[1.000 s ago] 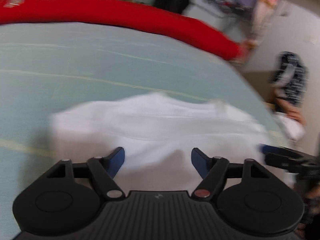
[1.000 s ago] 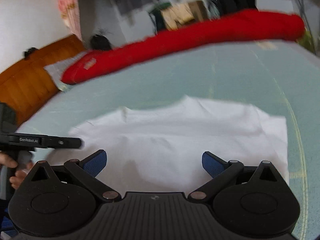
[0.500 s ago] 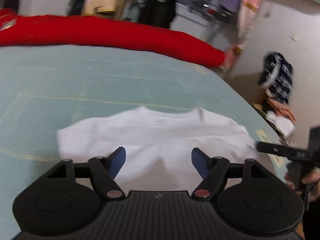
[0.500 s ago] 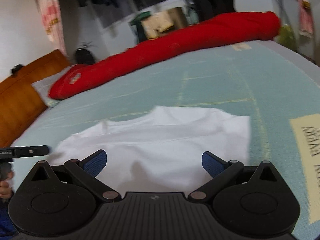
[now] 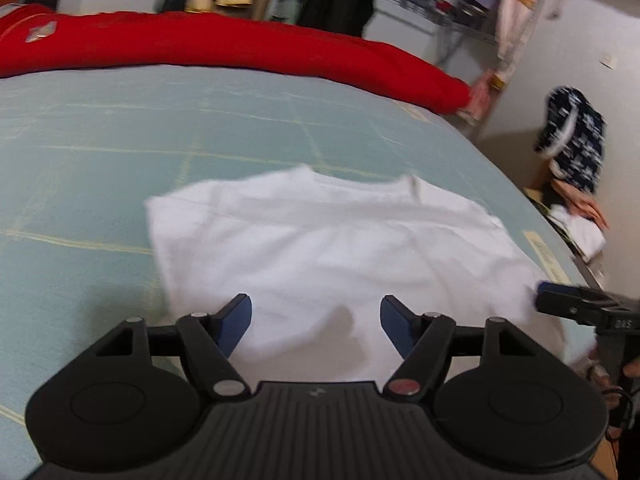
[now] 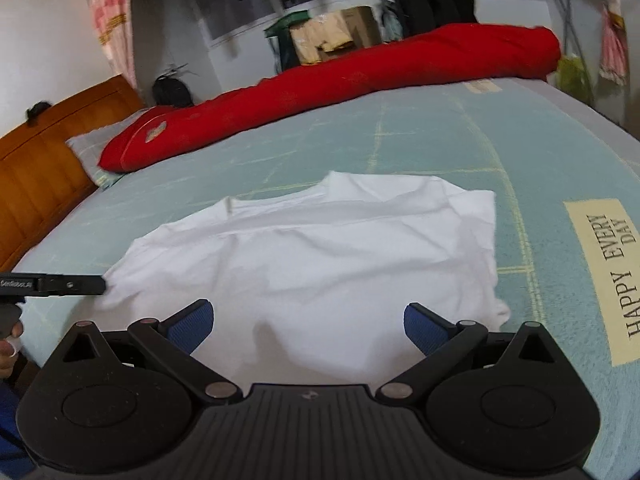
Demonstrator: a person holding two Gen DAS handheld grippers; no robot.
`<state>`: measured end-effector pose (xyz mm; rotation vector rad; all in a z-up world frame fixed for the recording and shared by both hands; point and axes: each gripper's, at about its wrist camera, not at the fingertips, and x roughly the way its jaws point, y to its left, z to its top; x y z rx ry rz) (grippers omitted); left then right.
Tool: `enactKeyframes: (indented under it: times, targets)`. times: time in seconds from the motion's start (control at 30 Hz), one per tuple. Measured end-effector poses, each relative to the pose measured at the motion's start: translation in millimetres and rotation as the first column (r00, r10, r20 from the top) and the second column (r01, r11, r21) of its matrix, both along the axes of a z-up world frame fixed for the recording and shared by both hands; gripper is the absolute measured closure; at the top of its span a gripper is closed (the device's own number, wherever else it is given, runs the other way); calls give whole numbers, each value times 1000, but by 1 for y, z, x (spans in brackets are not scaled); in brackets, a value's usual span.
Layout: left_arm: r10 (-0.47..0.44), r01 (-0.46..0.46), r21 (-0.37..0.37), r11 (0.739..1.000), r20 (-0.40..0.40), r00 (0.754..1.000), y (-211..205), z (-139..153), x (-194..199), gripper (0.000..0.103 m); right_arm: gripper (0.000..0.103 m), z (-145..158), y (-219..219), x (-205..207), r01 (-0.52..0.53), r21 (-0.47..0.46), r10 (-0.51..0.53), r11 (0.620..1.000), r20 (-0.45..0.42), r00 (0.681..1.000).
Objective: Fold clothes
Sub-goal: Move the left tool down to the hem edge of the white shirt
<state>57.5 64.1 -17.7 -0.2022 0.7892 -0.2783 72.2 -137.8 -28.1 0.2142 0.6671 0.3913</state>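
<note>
Jaws spread wide on left gripper (image 5: pixel 315 322) and right gripper (image 6: pixel 307 322), empty, above white shirt (image 6: pixel 320 256).

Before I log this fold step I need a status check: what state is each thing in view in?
white T-shirt: lying on the bed, partly folded, wrinkled, held by neither gripper.
left gripper: open, nothing between its pads; its jaws have just been opening.
right gripper: open, empty, above the shirt's near edge.
red quilt: rolled long along the bed's far edge.
bed sheet: spread flat.
</note>
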Motion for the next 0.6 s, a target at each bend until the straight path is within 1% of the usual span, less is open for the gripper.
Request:
enactKeyframes:
  times: [0.1, 0.23, 0.3, 0.37, 0.47, 0.6]
  targets:
    - [-16, 17, 9, 1000, -34, 999, -11, -13, -10, 32, 0, 1, 7, -14, -49, -26, 49, 998, 0, 999]
    - [-9, 10, 19, 1000, -62, 998, -16, -29, -24, 32, 0, -11, 9, -26, -62, -71, 59, 996, -34, 998]
    - [-9, 11, 38, 999, -58, 998, -18, -24, -32, 31, 0, -21, 7, -29, -61, -77, 56, 995, -65, 996]
    - [-6, 8, 58, 998, -49, 999, -20, -17, -37, 31, 0, -27, 7, -32, -64, -84, 59, 994, -60, 996]
    - [-8, 9, 99, 995, -17, 1000, -24, -10, -43, 31, 0, -29, 11, -33, -69, -117, 62, 991, -58, 996]
    - [-14, 17, 101, 995, -30, 999, -27, -12, -44, 30, 0, -31, 14, -34, -66, -138, 59, 988, -57, 997]
